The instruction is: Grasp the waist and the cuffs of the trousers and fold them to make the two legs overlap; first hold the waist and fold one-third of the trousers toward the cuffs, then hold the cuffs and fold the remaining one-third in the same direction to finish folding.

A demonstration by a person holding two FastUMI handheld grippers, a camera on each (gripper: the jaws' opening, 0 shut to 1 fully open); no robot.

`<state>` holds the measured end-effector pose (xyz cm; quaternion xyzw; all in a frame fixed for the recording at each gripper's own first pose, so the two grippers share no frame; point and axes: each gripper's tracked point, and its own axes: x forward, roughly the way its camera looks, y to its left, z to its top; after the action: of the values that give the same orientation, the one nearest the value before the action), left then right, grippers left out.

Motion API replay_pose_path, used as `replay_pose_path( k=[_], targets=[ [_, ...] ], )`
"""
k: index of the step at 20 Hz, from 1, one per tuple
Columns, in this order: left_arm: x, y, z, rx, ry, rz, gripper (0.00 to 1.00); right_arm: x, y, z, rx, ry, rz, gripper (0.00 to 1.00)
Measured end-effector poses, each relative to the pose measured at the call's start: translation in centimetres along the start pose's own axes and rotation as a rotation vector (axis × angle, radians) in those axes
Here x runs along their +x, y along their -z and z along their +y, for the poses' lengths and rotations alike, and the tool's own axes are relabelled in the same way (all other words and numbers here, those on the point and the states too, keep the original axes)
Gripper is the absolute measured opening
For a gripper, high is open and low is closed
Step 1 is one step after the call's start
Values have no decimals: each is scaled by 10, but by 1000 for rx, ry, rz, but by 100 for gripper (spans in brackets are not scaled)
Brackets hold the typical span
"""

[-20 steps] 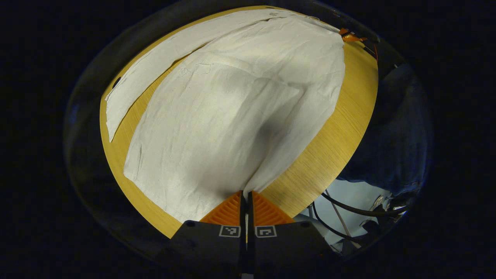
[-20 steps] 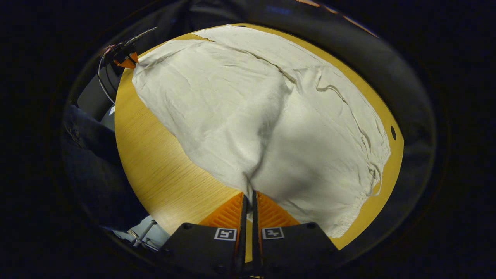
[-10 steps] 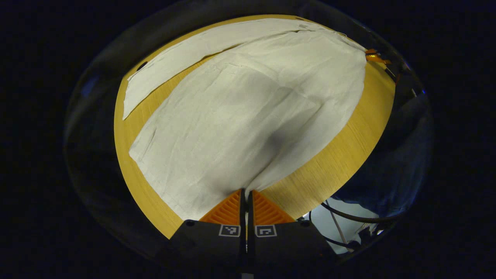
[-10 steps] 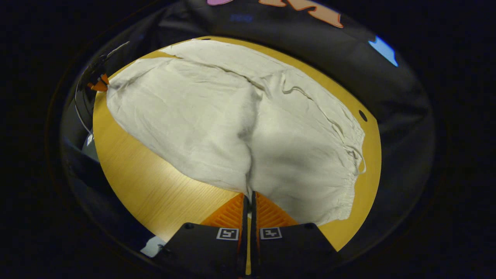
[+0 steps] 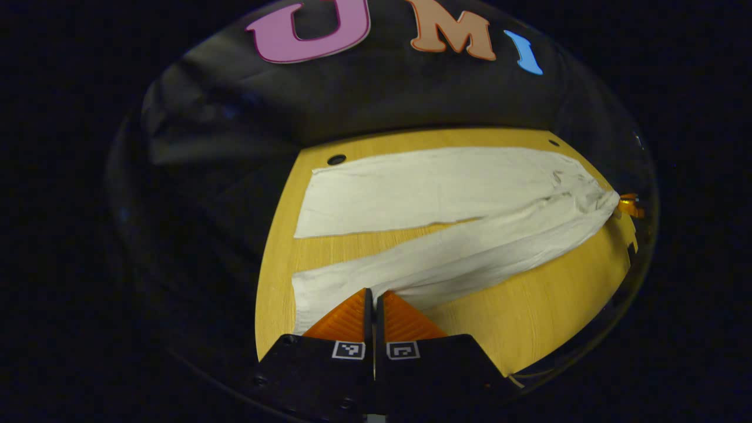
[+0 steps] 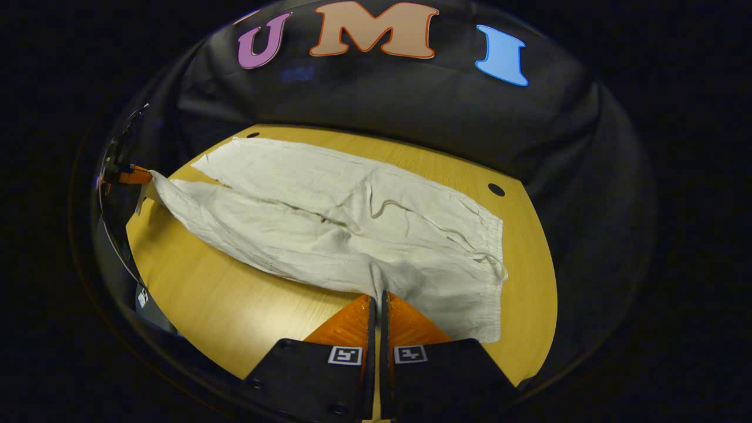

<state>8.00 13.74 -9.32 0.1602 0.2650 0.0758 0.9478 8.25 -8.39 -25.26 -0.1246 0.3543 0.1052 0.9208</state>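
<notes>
- Left gripper point(image 5: 370, 301): jaws pressed together on the near leg's point(image 5: 446, 264) edge, close to its cuff point(image 5: 301, 296); the cloth runs straight out from the fingertips.
- Right gripper point(image 6: 376, 302): jaws pinched on the near edge of the trousers point(image 6: 352, 217) close by the waist point(image 6: 490, 264).
- Each gripper shows small at the far end of the other's view, so the 2 hold opposite ends of the same near edge.
- The trousers lie on the table point(image 5: 529, 317), long axis running between the 2 grippers, waist toward the right gripper, cuffs toward the left.
- The near leg is drawn taut and seems lifted along the held edge.
- Beyond it, the far leg point(image 5: 423, 188) lies flat, splayed off in a V, with bare table between the 2 legs at the cuff end.
- Judgement: the coming move turns on that gap. The held edge must be carried away from the person, across the long axis, so the near leg lands over the far one.
</notes>
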Motion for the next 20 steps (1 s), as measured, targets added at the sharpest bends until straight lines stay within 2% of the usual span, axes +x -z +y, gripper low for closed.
replay_pose_path(
  k=[4,5,6,8,9,11,13,15,20],
  targets=[
    [42,-101,18,-108,-58,-132,0,22,-64,-8,76,22,-104,6],
    [10,-78,21,-130,-71,-160,0,29,-80,-12,94,29,-131,6],
    [41,-114,13,-150,-77,-181,0,33,-98,-17,108,36,-155,6],
    [81,-148,26,-172,-93,-197,0,47,-133,-26,121,46,-192,6],
    [76,-162,26,-171,-106,-204,0,54,-146,-30,132,45,-209,6],
    [99,-182,32,-180,-124,-227,0,77,-170,-33,153,41,-229,6],
    [122,-201,35,-202,-127,-241,0,104,-180,-40,156,38,-217,3],
    [145,-214,38,-213,-137,-255,0,131,-179,-42,159,20,-191,6],
    [207,-210,27,-115,-157,-187,0,187,-161,-55,247,-6,-95,4]
  ],
)
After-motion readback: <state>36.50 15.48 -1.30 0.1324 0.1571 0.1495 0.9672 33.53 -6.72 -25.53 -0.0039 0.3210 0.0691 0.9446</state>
